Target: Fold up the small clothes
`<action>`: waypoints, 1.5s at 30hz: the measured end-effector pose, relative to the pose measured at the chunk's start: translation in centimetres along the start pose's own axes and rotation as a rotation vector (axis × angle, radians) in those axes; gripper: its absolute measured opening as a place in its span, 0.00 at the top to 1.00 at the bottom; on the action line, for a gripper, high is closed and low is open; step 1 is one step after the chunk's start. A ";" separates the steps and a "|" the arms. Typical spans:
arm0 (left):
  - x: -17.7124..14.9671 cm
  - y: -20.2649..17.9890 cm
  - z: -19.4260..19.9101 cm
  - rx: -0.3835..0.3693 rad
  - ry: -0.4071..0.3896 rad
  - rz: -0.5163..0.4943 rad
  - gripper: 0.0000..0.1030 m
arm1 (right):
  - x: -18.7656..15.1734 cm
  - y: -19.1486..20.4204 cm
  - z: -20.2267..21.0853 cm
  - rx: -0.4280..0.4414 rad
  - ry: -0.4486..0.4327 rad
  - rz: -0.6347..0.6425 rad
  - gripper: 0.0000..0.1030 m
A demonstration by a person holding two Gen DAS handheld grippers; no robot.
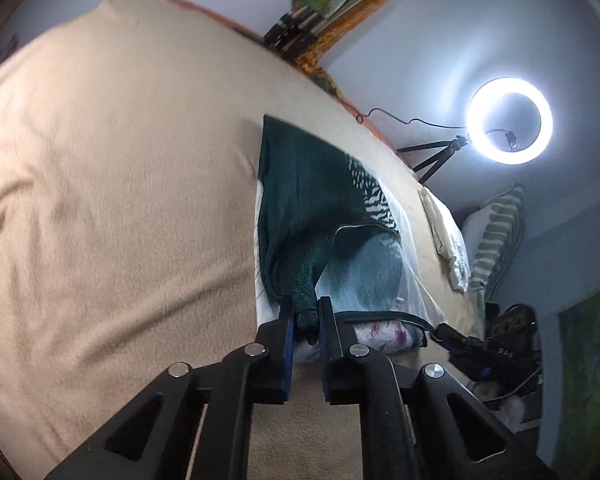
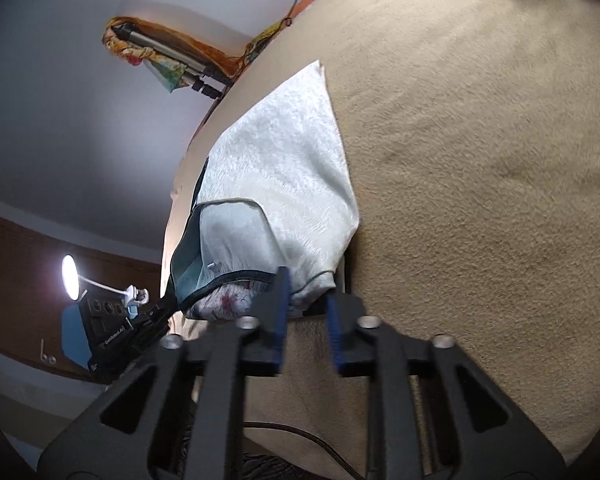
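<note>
A small garment, dark green [image 1: 300, 200] on one side and white [image 2: 292, 168] on the other, is lifted off the beige bed between both grippers. My left gripper [image 1: 306, 316] is shut on a bunched dark green corner of it. My right gripper [image 2: 306, 300] is shut on the white corner of the same garment. The garment hangs open between them, showing its pale lining [image 1: 364, 264] and a floral-print cloth [image 2: 228, 300] underneath. The other gripper shows at the right of the left wrist view [image 1: 472, 344] and at the left of the right wrist view [image 2: 116, 328].
The beige blanket [image 1: 100, 200] covers the bed. A lit ring light [image 1: 510, 120] on a tripod stands by the wall. A folded white cloth [image 1: 448, 232] and a striped pillow [image 1: 500, 232] lie at the bed's far end. Tripods and colourful fabric [image 2: 160, 52] lean by the wall.
</note>
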State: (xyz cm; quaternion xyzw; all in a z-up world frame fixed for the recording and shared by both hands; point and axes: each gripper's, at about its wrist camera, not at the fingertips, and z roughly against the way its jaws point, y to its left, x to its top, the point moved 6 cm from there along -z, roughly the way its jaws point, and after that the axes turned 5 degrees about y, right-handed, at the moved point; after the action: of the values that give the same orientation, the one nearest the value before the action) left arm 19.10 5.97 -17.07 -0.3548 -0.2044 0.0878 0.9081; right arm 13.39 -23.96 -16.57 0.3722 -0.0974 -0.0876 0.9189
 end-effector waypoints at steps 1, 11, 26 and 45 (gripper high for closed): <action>0.2 -0.4 0.3 0.004 -0.016 -0.017 0.96 | 0.1 0.5 0.3 -0.003 -0.010 0.019 0.91; -2.8 -0.4 -0.9 0.270 0.036 -0.313 0.95 | -0.8 2.2 0.8 -0.076 -0.026 0.160 0.93; 1.2 -5.0 2.2 0.153 -0.101 -0.303 0.70 | 1.1 7.3 3.2 -0.245 -0.153 0.400 0.69; -0.1 -6.3 -9.2 0.279 0.046 -0.480 0.70 | 1.3 7.8 -9.2 -0.323 0.056 0.574 0.75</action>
State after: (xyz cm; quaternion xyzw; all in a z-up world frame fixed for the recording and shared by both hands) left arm 23.03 -4.28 -18.90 -0.1696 -0.2479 -0.1105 0.9474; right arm 17.63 -12.60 -17.46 0.1811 -0.1581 0.1708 0.9555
